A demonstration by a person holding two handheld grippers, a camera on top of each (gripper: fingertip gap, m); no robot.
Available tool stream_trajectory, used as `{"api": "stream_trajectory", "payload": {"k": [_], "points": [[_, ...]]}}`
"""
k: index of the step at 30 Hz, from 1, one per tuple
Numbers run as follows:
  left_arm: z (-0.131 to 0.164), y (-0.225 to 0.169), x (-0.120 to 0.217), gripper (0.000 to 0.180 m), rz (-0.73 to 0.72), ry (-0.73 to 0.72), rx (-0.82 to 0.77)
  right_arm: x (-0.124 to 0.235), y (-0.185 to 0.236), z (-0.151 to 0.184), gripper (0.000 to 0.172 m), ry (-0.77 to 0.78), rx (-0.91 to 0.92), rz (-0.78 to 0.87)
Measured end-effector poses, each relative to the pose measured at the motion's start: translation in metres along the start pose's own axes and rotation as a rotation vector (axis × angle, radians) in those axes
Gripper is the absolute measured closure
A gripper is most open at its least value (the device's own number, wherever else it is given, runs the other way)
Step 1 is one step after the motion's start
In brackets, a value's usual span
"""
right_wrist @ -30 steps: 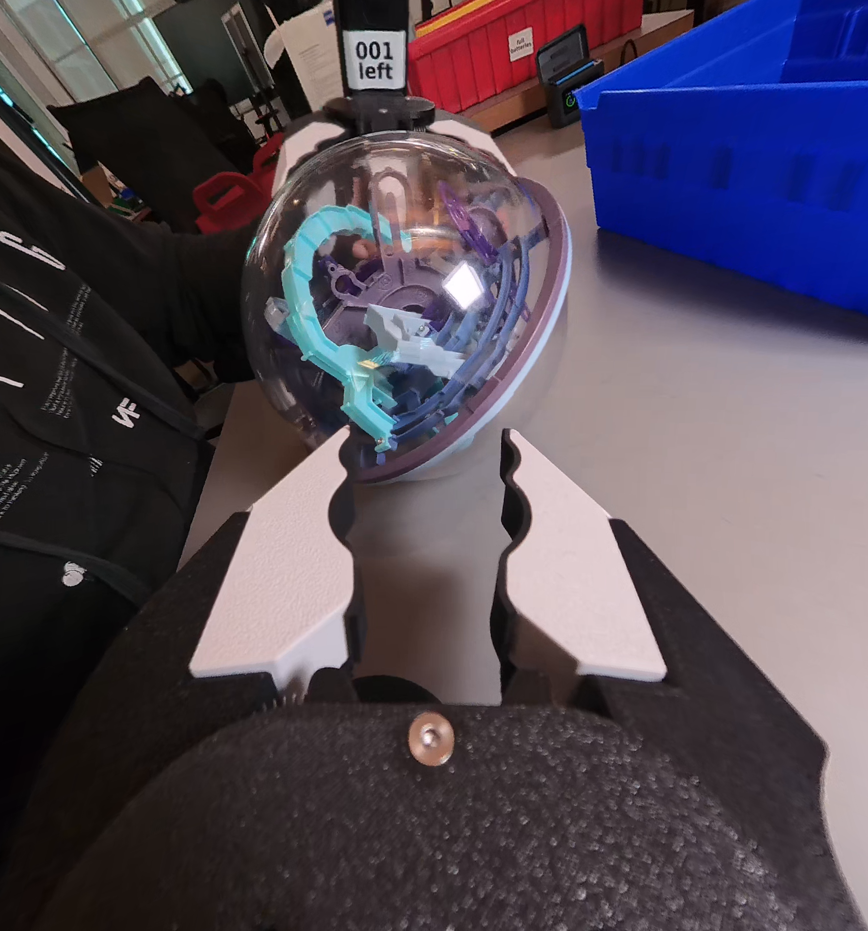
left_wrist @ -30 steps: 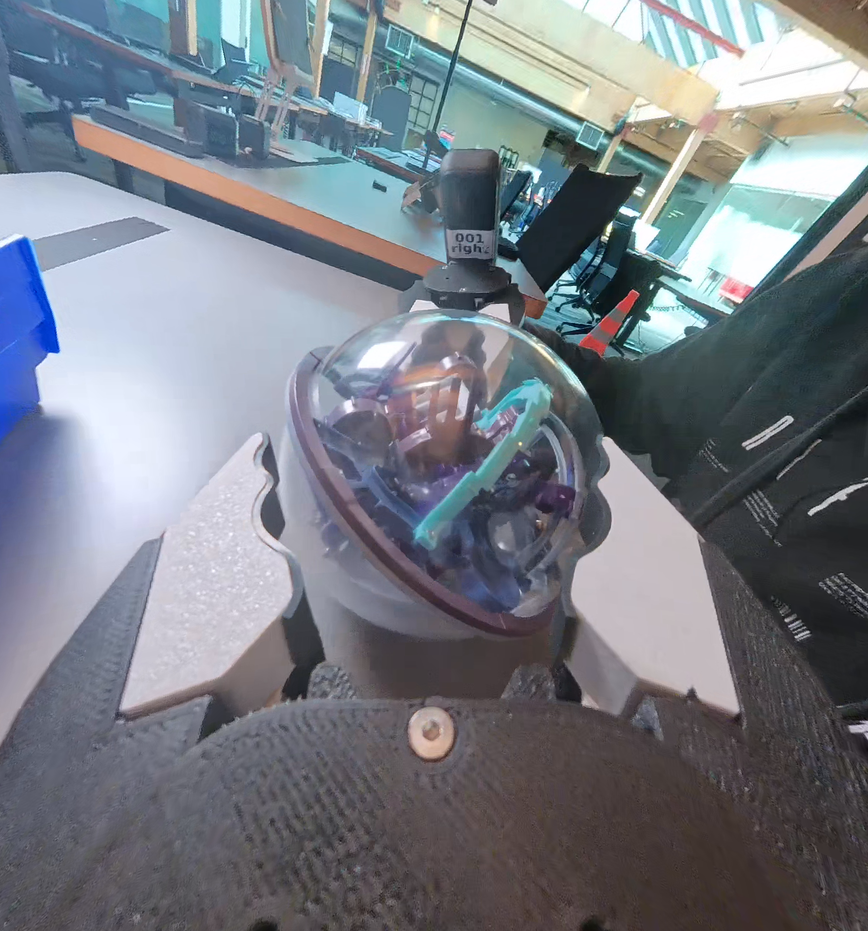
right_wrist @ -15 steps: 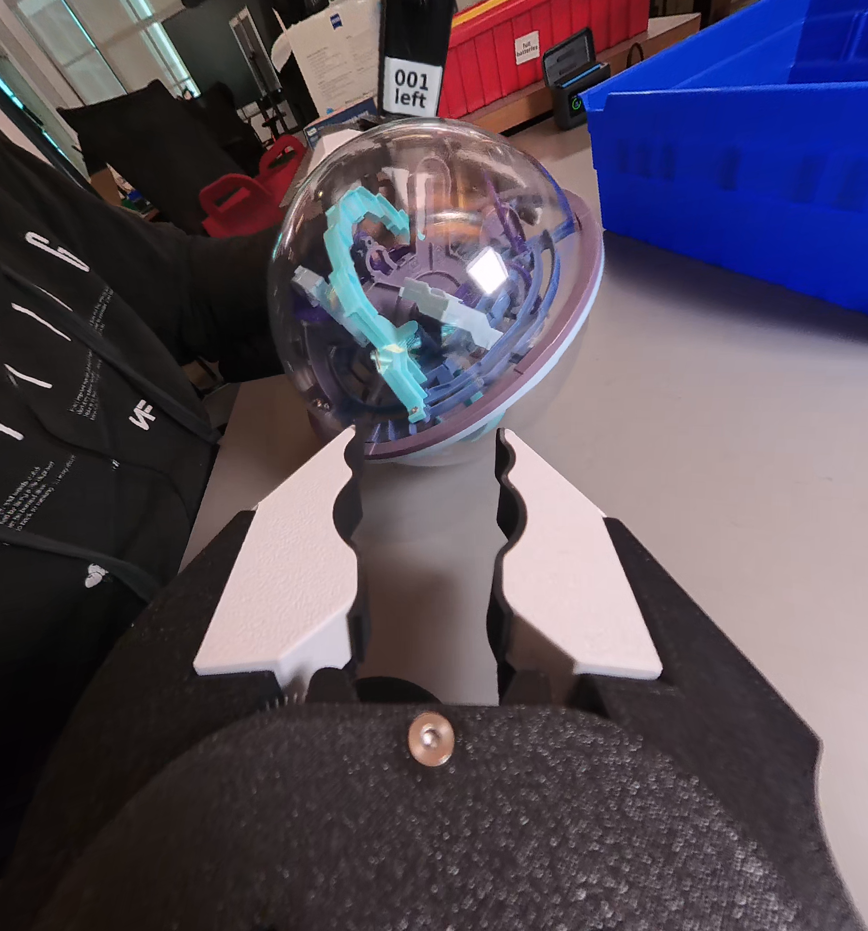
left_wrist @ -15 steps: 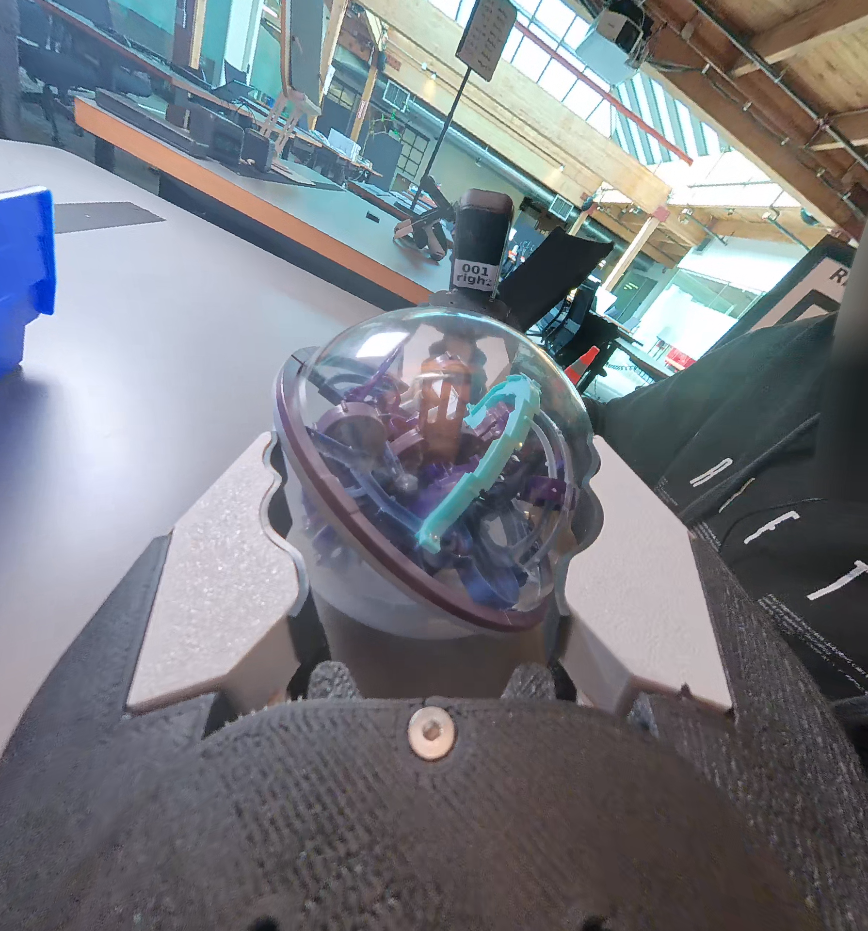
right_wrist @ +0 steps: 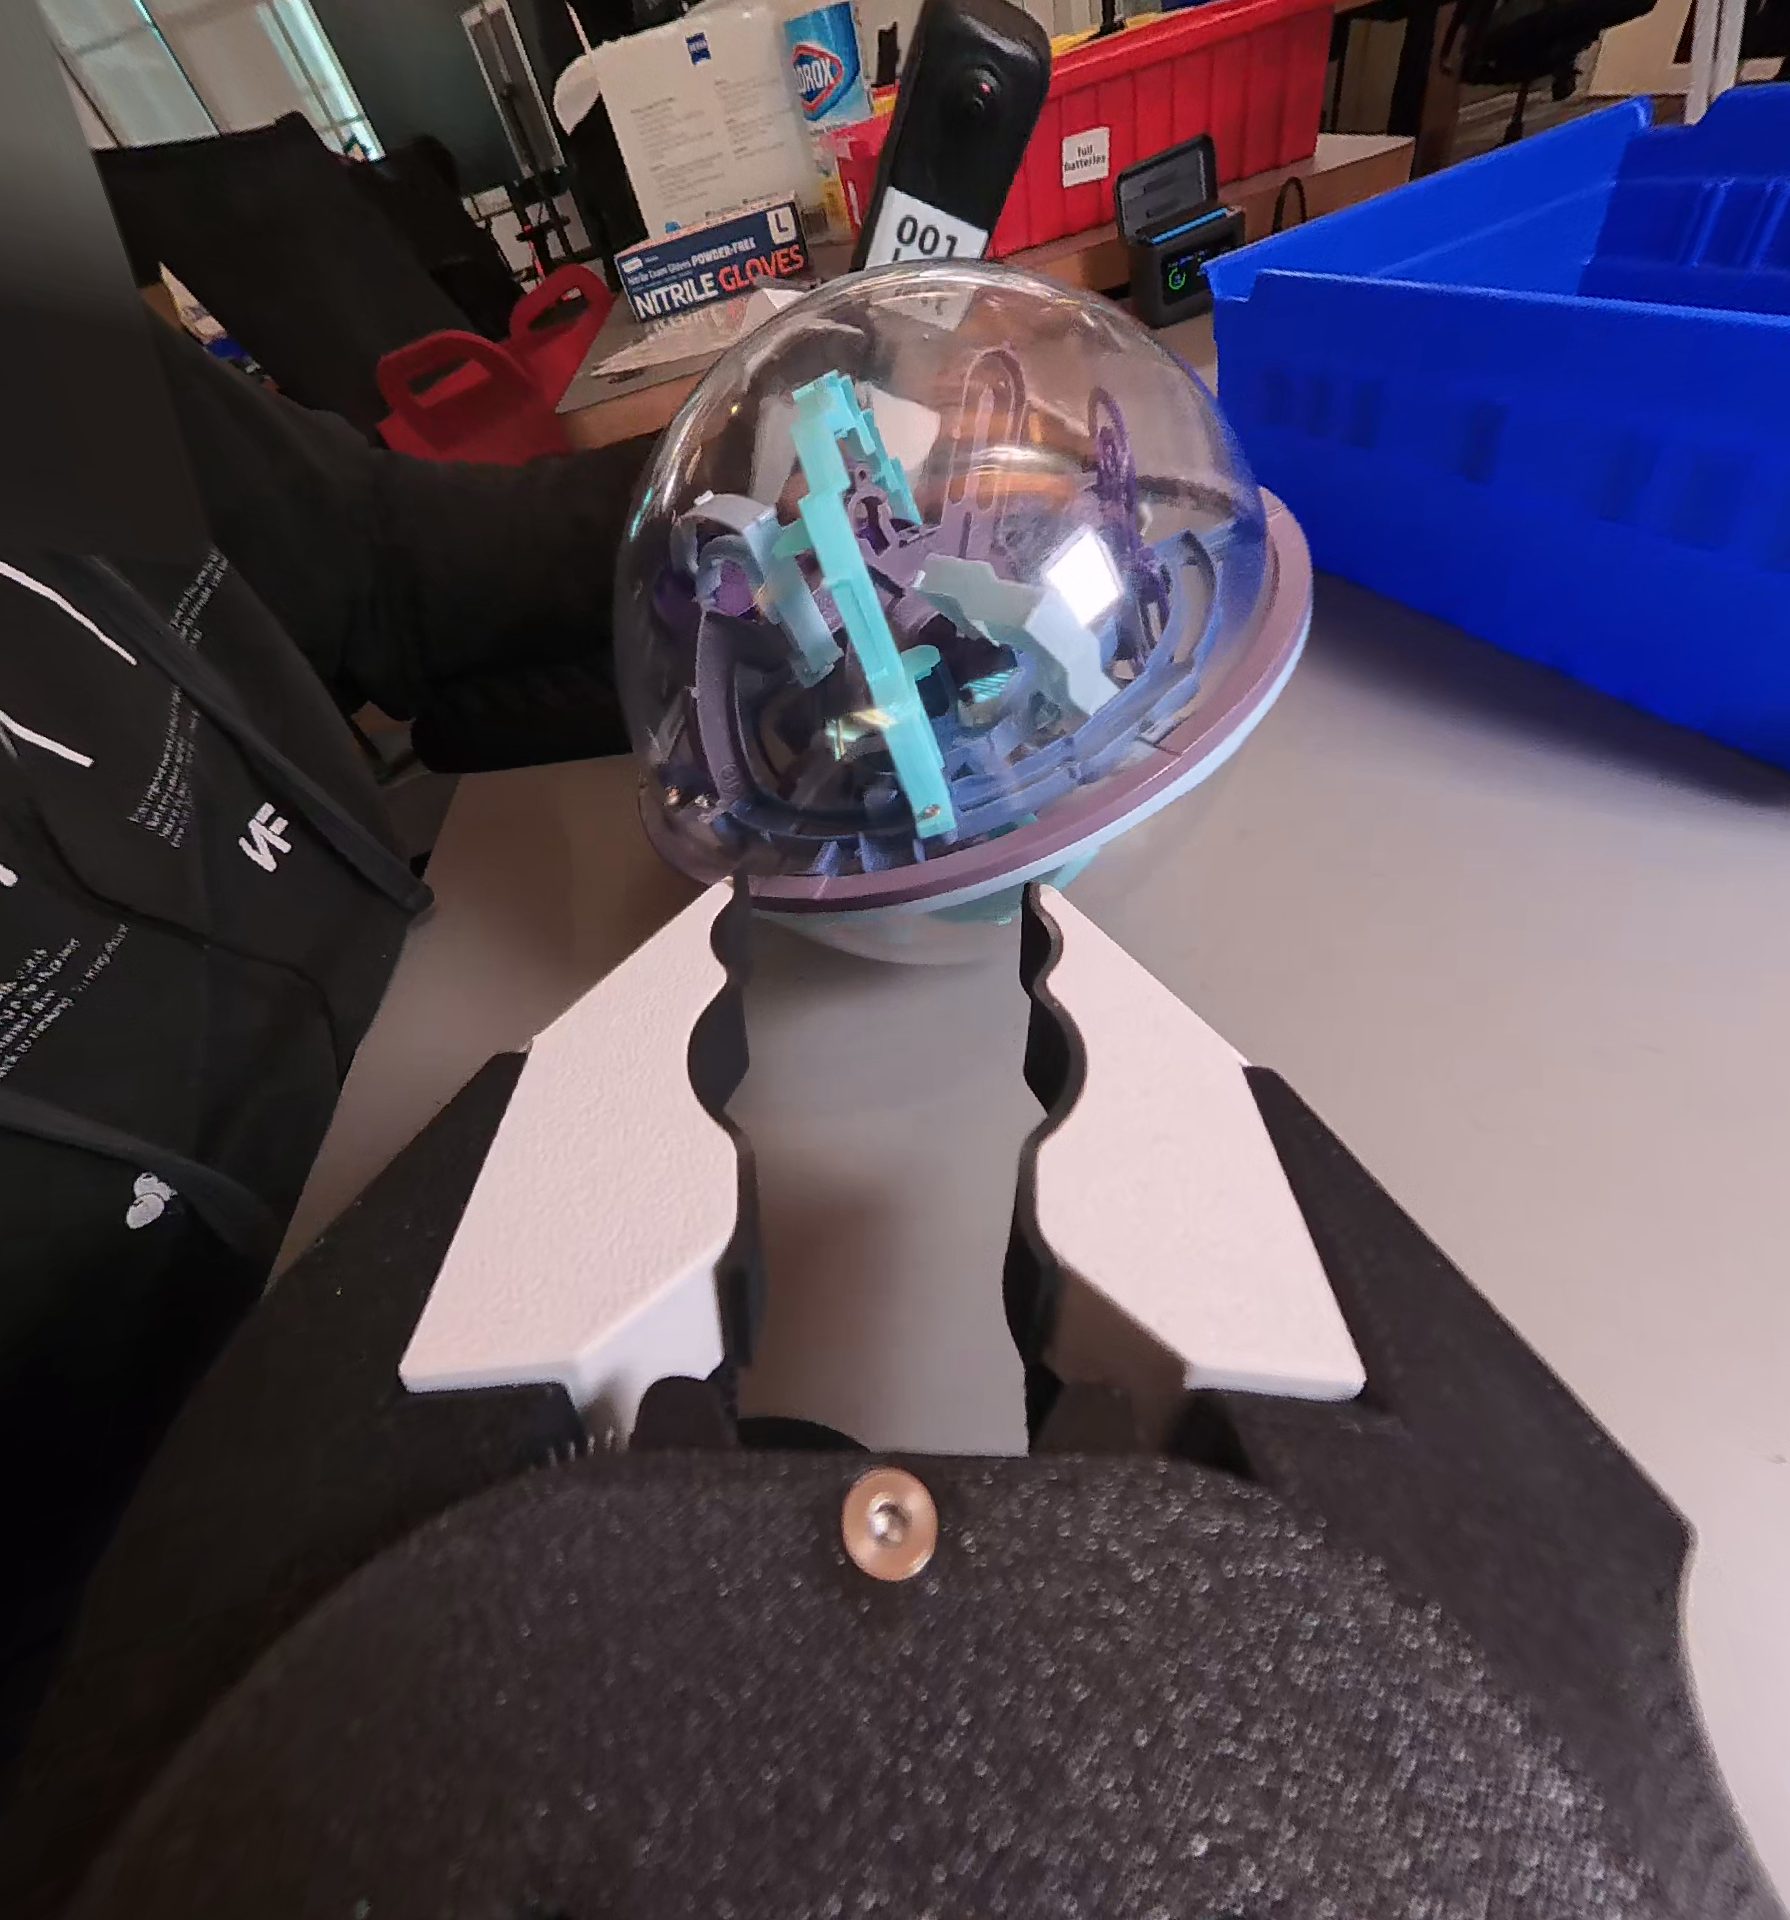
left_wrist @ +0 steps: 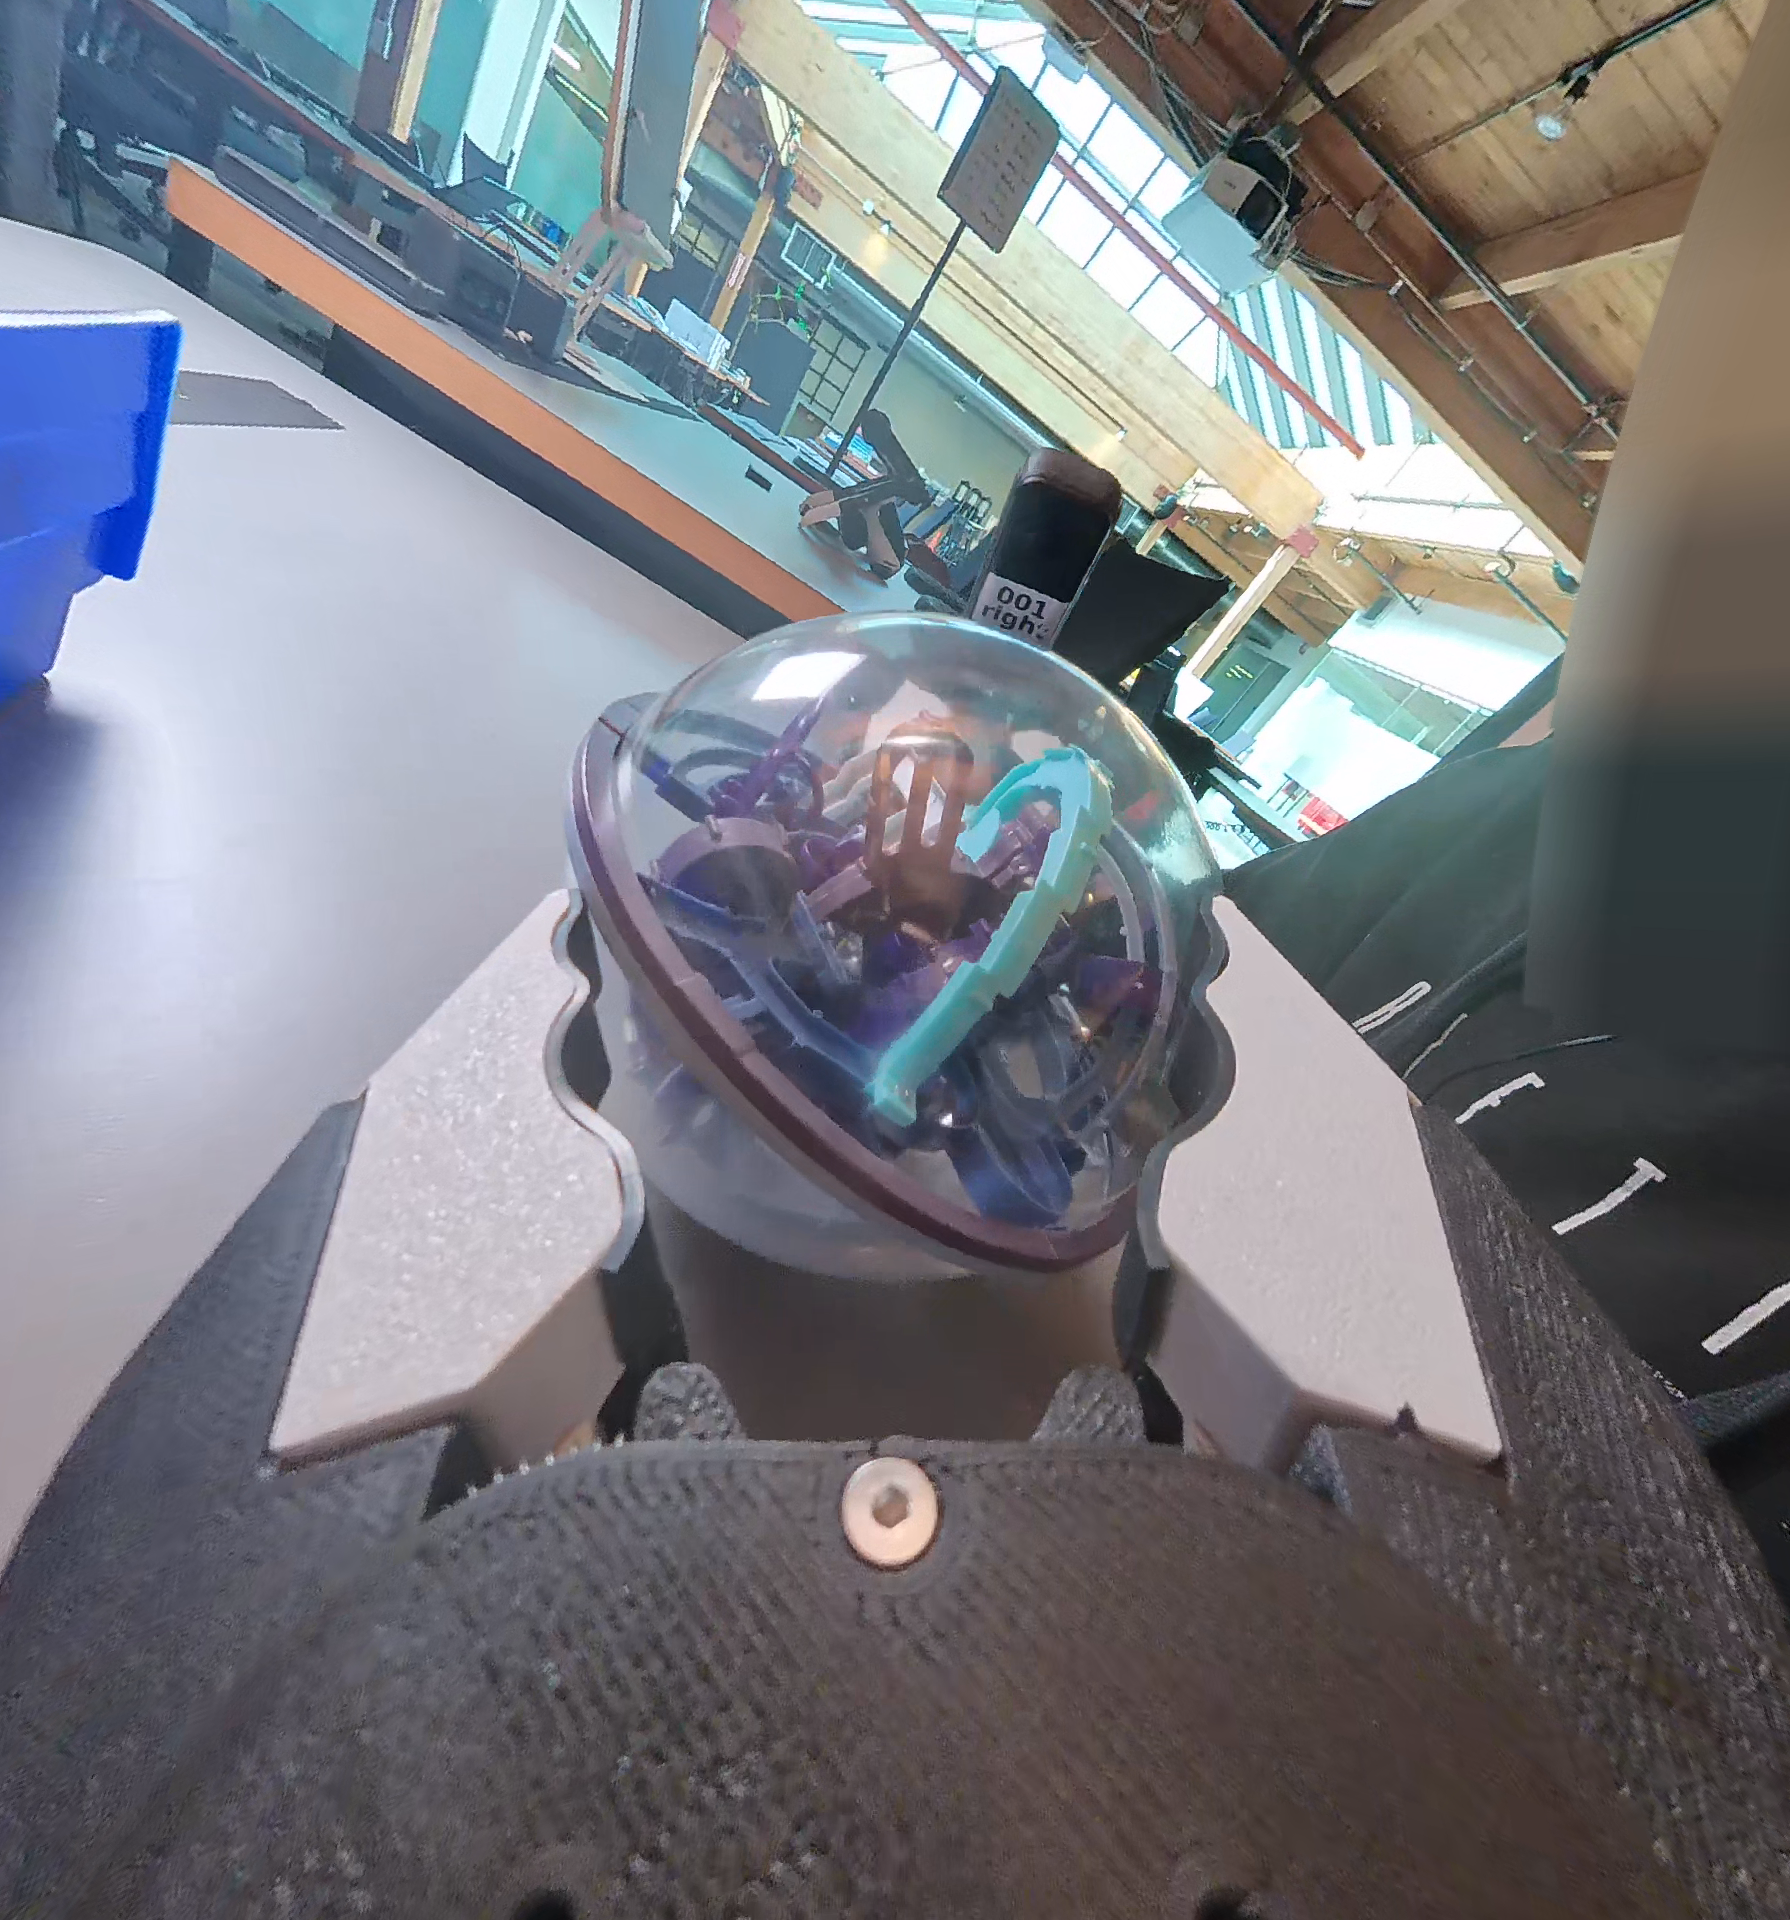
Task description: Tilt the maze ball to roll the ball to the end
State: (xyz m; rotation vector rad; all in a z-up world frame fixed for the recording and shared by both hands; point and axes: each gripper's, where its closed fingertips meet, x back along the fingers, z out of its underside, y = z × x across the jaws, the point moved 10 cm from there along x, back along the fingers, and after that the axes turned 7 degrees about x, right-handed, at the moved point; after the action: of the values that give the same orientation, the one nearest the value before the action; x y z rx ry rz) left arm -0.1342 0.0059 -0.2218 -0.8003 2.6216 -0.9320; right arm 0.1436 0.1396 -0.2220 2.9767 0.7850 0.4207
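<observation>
The left gripper (left_wrist: 886,997) hugs the round, clear plastic maze ball (left_wrist: 891,935) — the right gripper (right_wrist: 886,914) pinches its smooth bottom.

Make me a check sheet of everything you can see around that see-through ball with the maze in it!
Surface: grey table, bare around the ball.
Job's things: maze ball, clear dome over purple, blue and teal tracks, tilted; the little ball inside cannot be picked out.
Clutter: blue bin beside the ball.
Grippers: left tool clamps the ball's sides, fingers wide apart; right tool has its tips at the ball's lower shell, contact unclear.
Cables: nothing seen.
Surroundings: person's black sleeve, red bin, glove box, desks and wooden ceiling beyond.
</observation>
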Motion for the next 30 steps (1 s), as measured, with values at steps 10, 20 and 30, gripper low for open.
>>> {"api": "stream_trajectory", "payload": {"k": [10,20,30], "points": [[0.002,0.003,-0.001,0.071,-0.017,0.019,-0.003,0.001,0.002,-0.002,0.111,-0.028,0.054,0.045],[-0.004,-0.013,0.002,0.057,-0.077,-0.04,-0.247,0.003,-0.001,-0.002,0.101,-0.053,0.064,0.095],[0.009,-0.023,-0.023,0.05,-0.154,0.069,-0.423,-0.005,0.001,-0.002,0.075,0.002,0.154,0.165]]}}
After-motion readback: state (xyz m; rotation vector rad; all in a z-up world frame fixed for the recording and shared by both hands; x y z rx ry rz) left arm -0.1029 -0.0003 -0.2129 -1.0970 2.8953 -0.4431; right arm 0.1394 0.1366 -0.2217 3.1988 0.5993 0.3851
